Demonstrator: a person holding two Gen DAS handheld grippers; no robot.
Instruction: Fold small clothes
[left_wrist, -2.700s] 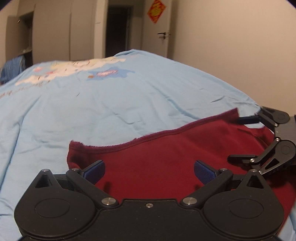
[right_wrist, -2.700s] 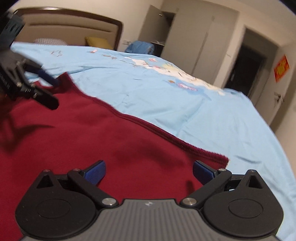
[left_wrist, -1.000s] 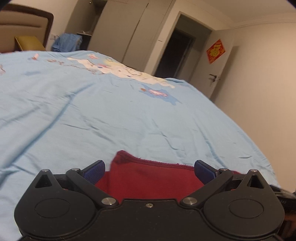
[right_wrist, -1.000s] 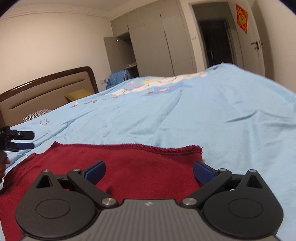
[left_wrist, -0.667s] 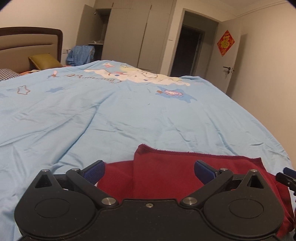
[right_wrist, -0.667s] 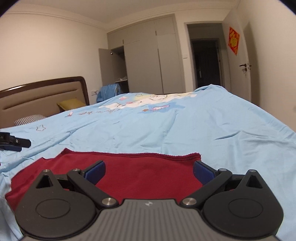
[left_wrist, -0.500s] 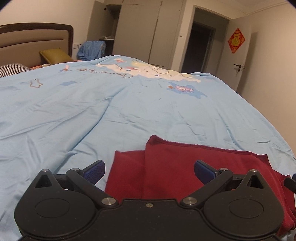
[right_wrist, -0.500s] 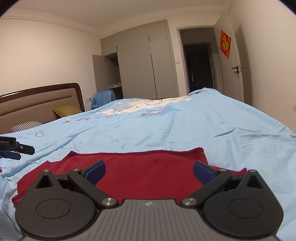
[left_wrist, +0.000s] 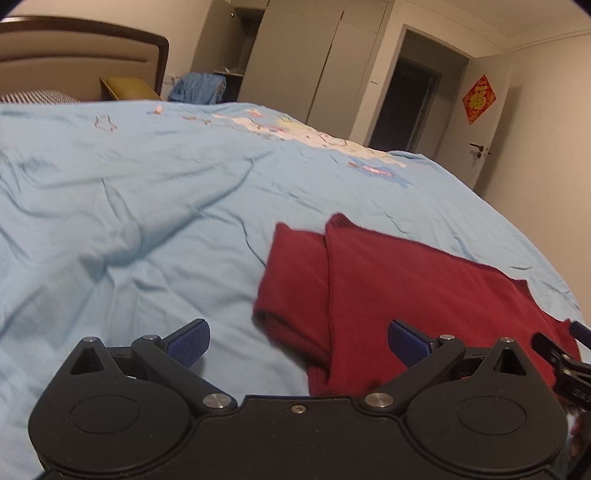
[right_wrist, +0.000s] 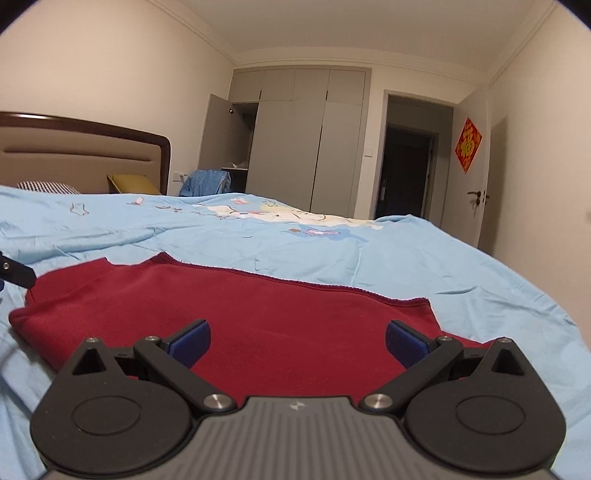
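Now red garment folded, beneath spread right tongs, empty

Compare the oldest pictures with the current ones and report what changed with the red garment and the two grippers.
The dark red knit garment, earlier lying as one flat layer, now lies folded over, its upper layer's edge running across a lower one. Both grippers drew back: the left gripper now sits off the garment's left end, and the right gripper faces across it. Both remain open and empty, and the light blue bedspread is unchanged.
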